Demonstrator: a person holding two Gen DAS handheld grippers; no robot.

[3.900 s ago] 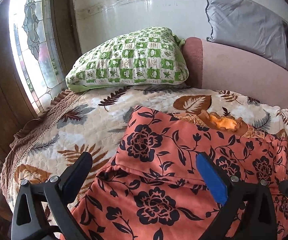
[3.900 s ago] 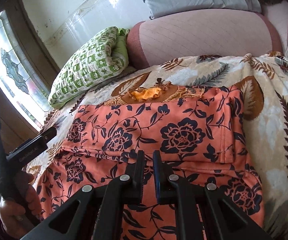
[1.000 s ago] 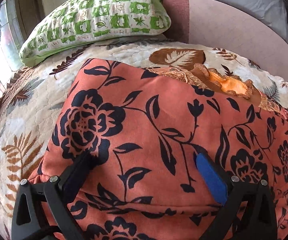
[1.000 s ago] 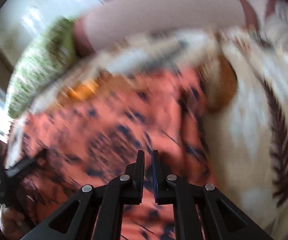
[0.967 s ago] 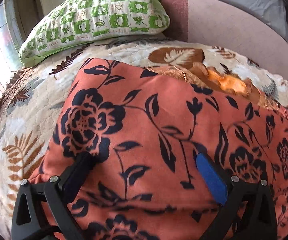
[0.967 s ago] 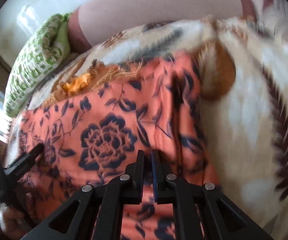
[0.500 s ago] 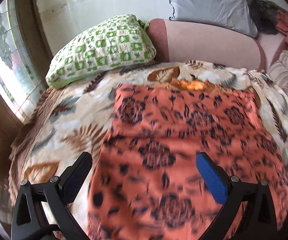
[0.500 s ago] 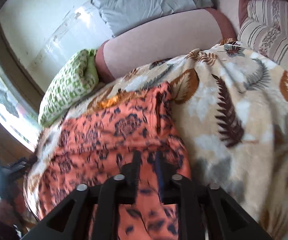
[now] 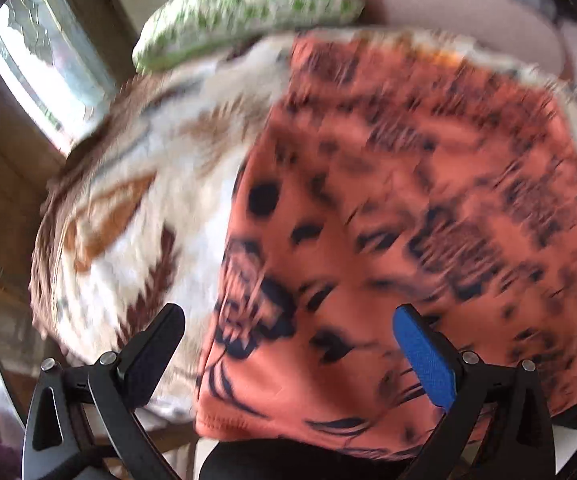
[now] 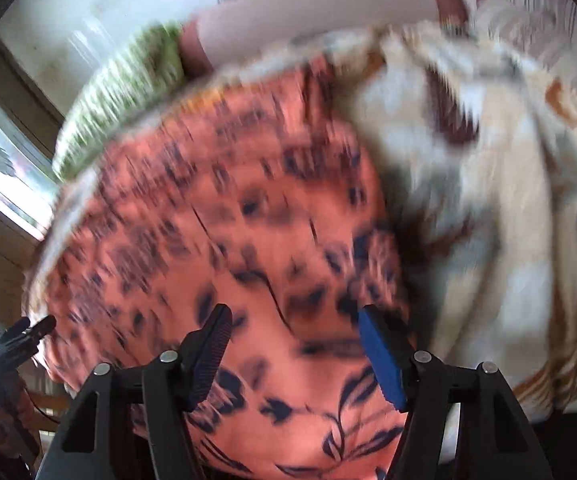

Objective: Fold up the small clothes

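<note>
The orange garment with a dark flower print (image 9: 388,208) lies spread on the leaf-patterned bedspread (image 9: 136,184), its near hem at the bed's front edge. Both views are blurred by motion. My left gripper (image 9: 288,352) is open over the garment's near left corner, one finger above the bedspread and the blue-padded one above the cloth. My right gripper (image 10: 296,352) hangs over the garment's (image 10: 228,220) near right part. Its jaws are opening, and the cloth lies below them without either pad pressing on it. In the right wrist view the left gripper (image 10: 12,340) shows at the far left, held by a hand (image 10: 0,412).
A green checked pillow (image 9: 248,4) and a pink bolster (image 9: 448,12) lie at the head of the bed. A window (image 9: 40,64) is on the left. A striped cushion (image 10: 548,20) sits at the back right. The bed's front edge drops away just below both grippers.
Both grippers have drawn back from the far part of the garment to its near edge. The right gripper, shut a second ago, has opened. The left has stayed open.
</note>
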